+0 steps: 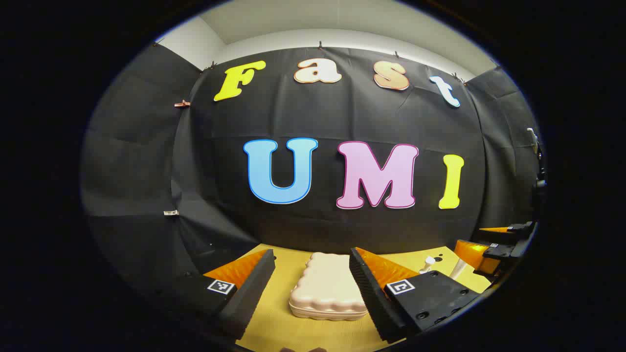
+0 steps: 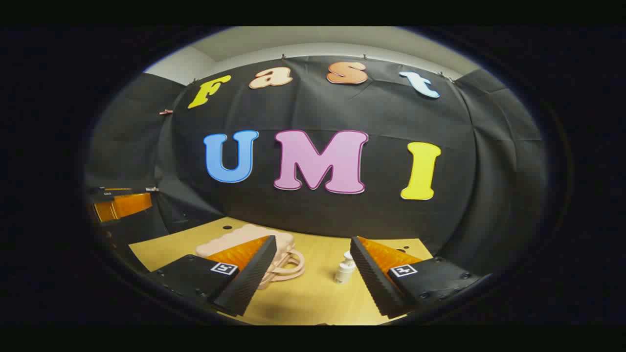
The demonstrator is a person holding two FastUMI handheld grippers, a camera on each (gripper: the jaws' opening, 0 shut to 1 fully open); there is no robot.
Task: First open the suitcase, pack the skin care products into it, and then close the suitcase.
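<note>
While both grippers gape, the suitcase (image 1: 326, 287) lies closed.

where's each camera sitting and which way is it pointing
Left gripper view: rides on the left gripper, looking forward and slightly down over the yellow table at the closed pink suitcase; its own open fingers frame it.
Right gripper view: rides on the right gripper, facing the white bottle, suitcase at left.
Shared: suitcase, bottle, table, and each other's gripper at an edge.
</note>
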